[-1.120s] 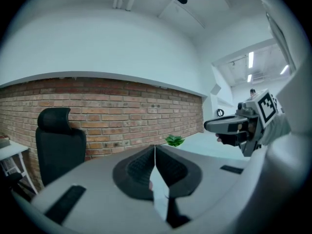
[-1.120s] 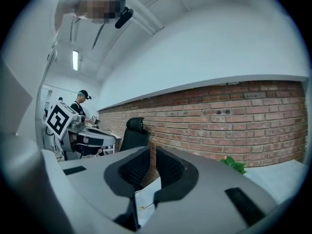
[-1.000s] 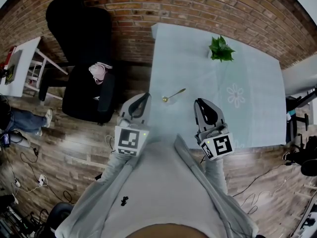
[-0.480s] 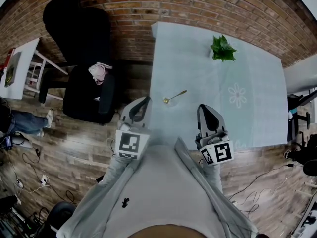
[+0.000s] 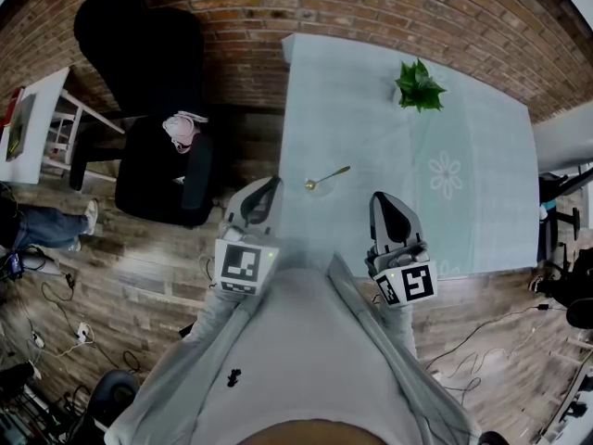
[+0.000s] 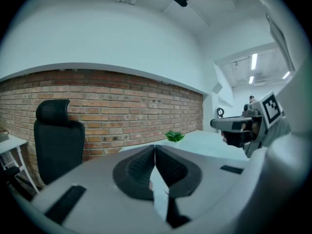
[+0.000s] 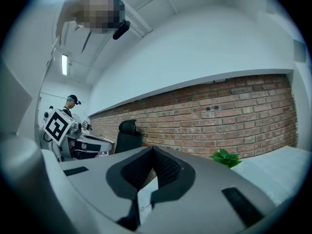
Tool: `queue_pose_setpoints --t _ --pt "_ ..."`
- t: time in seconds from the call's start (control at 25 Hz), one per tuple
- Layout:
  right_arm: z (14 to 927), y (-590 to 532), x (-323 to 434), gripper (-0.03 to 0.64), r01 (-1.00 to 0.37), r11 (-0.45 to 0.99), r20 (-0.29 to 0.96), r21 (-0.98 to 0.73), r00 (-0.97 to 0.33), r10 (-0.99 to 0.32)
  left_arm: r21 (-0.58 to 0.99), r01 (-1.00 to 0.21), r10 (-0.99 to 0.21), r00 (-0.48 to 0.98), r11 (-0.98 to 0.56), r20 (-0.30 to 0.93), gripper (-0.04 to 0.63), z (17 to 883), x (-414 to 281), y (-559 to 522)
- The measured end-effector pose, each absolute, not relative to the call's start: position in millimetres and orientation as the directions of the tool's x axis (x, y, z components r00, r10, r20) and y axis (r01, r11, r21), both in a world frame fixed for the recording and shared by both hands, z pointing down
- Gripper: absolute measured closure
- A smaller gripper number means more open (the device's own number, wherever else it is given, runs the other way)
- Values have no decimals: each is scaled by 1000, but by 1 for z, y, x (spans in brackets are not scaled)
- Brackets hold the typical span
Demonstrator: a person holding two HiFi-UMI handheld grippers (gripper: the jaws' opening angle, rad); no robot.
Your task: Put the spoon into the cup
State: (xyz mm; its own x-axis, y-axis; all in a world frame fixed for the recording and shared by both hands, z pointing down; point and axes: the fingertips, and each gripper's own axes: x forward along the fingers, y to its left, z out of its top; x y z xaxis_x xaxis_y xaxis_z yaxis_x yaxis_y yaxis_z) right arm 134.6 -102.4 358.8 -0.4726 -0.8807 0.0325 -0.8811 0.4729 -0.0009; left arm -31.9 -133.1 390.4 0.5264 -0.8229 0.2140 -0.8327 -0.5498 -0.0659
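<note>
The pale bench point(image 5: 371, 109) is filling the upper middle of the head view, with a black chair point(image 5: 148, 91) standing off its left side by the brick wall. Both claws are hanging by the bench's near edge. The left claw point(image 5: 270, 182) is sitting clenched on nothing. The right claw point(image 5: 380, 197), slightly parted a second ago, is now pinching shut on nothing too, so I judge no grasp is under way yet. A small green plant point(image 5: 419, 85) is sitting at the far side. The spoon point(image 5: 328, 176) is lying unmoved on the bench, just beyond the two claws and touching neither. No cup is showing in any view.
</note>
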Motion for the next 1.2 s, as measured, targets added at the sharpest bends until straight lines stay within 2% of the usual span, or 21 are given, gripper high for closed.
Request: queue_pose_setpoints --t 1.2 --pt "372 -121 132 601 -884 467 69 -26 -468 -881 -68 -849 -837 498 -524 227 575 395 -47 -146"
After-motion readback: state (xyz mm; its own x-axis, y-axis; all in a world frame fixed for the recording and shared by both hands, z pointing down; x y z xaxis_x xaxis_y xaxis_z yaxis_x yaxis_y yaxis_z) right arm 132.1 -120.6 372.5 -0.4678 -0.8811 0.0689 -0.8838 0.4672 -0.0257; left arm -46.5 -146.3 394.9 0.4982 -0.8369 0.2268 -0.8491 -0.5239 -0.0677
